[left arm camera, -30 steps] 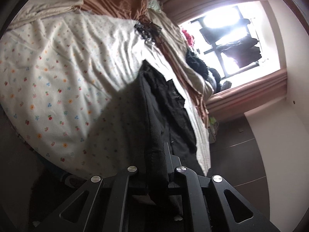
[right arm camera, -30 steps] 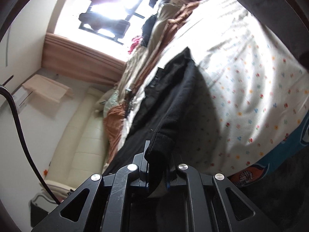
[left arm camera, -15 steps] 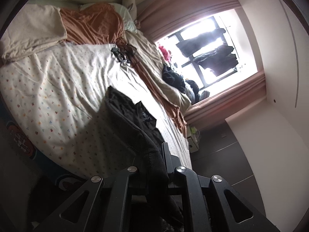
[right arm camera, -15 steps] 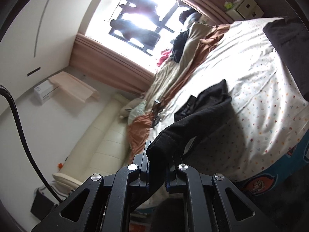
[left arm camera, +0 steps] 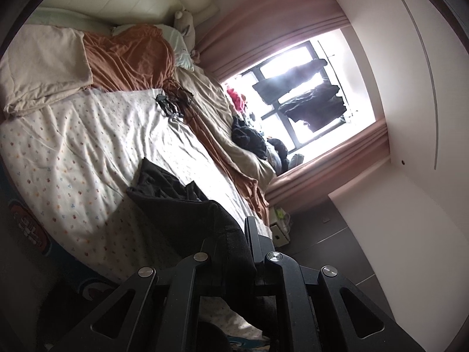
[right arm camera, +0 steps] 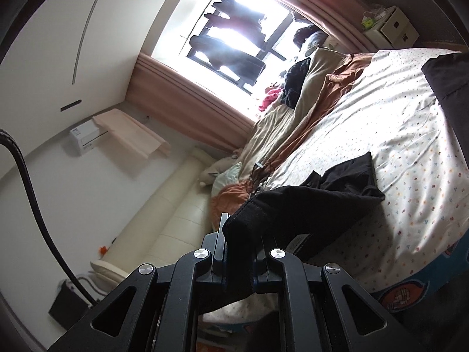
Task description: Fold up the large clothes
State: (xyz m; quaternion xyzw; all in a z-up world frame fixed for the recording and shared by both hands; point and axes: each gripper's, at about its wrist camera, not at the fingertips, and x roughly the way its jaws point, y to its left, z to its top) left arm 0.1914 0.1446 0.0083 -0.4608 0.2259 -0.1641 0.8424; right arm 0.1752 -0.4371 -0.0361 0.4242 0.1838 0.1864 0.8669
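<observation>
A black garment (left arm camera: pixel 181 202) lies partly on the bed's white dotted sheet (left arm camera: pixel 82 146), its near edge lifted off the bed. My left gripper (left arm camera: pixel 234 252) is shut on one part of that edge. My right gripper (right arm camera: pixel 239 249) is shut on another part, a thick hem; the black garment (right arm camera: pixel 316 202) stretches from it down to the white dotted sheet (right arm camera: pixel 395 123). The garment's far end rests crumpled on the sheet. Both grippers are raised above the bed's near side.
An orange and beige duvet (left arm camera: pixel 126 55) is bunched along the far side of the bed. A tangle of dark cables (left arm camera: pixel 173 102) lies on the sheet. A pile of clothes (left arm camera: pixel 249 138) sits by the bright window (left arm camera: pixel 307 88). A cream headboard (right arm camera: pixel 164 220) is left in the right wrist view.
Both grippers have risen and pulled back from the bed with the garment, lifting its near edge; more of the room and window shows.
</observation>
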